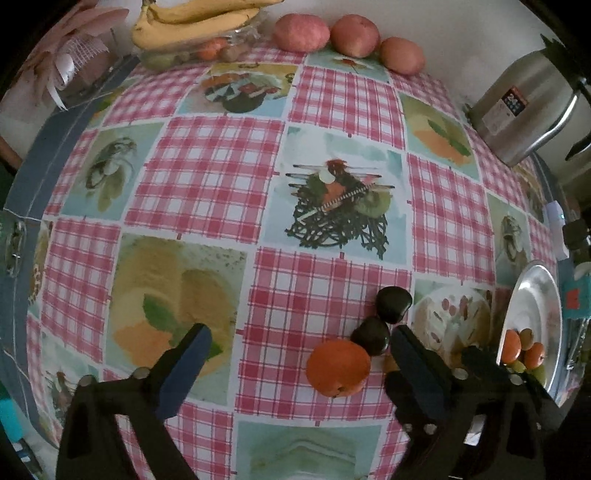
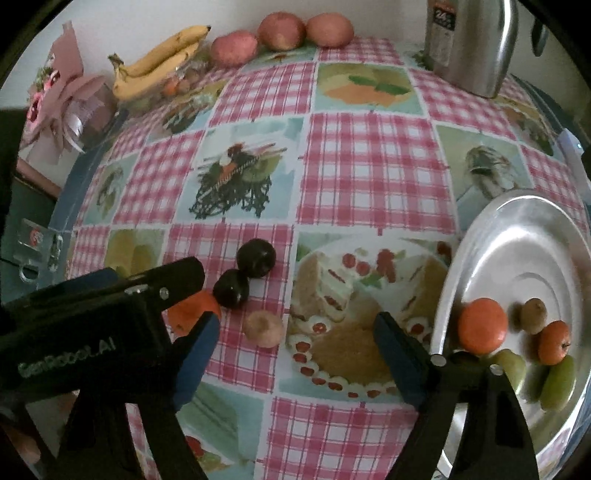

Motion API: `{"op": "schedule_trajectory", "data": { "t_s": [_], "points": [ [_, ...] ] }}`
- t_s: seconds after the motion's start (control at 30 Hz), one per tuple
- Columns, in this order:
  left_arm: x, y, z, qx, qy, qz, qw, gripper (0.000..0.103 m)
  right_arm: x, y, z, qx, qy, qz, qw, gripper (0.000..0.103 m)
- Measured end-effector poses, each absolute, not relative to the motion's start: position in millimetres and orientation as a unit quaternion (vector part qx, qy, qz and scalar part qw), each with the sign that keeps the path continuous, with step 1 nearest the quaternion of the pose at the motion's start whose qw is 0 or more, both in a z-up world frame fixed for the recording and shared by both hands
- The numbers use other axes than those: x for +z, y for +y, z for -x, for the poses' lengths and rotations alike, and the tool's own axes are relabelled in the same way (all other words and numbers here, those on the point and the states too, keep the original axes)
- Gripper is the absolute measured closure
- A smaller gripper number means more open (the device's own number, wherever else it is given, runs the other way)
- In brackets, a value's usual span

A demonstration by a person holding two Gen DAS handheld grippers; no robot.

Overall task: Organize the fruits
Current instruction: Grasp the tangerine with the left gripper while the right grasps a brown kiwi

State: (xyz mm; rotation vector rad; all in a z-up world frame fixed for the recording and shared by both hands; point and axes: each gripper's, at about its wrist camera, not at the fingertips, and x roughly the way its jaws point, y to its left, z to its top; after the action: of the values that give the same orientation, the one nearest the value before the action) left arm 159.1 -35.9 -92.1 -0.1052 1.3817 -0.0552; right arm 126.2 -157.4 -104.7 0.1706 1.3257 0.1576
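both tools stand wide apart and hold nothing: the left gripper (image 1: 301, 354) hovers over the near part of the tabletop (image 1: 210, 177) with an orange (image 1: 338, 367) between its fingers, nearer the right one, and the right gripper (image 2: 295, 338) spans a small brown fruit (image 2: 264, 328) that lies near its left finger, touching neither. two dark plums (image 2: 243, 273) sit touching each other just beyond the orange, in a short line with it. the right gripper's right finger reaches the rim of a metal plate (image 2: 517, 236) at the right edge, which carries two oranges (image 2: 482, 325), a brown fruit and green ones. the left gripper's body, seen in the right view, bears pale lettering that seems to read "genrobot.ai". along the far edge lie three apples (image 1: 343, 35), with bananas (image 1: 192, 22) toward the far left corner, and a steel flask (image 2: 469, 44) stands at the far right corner, its label showing "24"; the rest of the label is too small to read. the checked middle of the tabletop is open between the near fruits and the far row.
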Motion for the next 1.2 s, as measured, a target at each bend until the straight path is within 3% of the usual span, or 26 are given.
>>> {"op": "schedule_trajectory", "data": {
  "t_s": [0.23,0.5,0.57,0.83,1.2],
  "points": [
    [-95,-41,-158,-0.033,0.641,0.049,0.765,0.015,-115,-148,-129,0.083,0.624,-0.067,0.774,0.035],
    [-94,-40,-158,-0.039,0.643,0.054,0.763,0.019,-114,-145,-128,0.108,0.624,-0.081,0.769,0.07],
    [-94,-41,-158,-0.043,0.643,0.054,0.762,0.02,-115,-144,-128,0.112,0.626,-0.083,0.768,0.074],
    [-93,-44,-158,-0.052,0.642,0.054,0.763,0.022,-104,-159,-127,0.104,0.614,-0.116,0.774,0.075],
    [-94,-59,-155,-0.078,0.647,0.027,0.758,0.042,-94,-197,-120,0.072,0.6,-0.165,0.78,0.075]
  ]
}}
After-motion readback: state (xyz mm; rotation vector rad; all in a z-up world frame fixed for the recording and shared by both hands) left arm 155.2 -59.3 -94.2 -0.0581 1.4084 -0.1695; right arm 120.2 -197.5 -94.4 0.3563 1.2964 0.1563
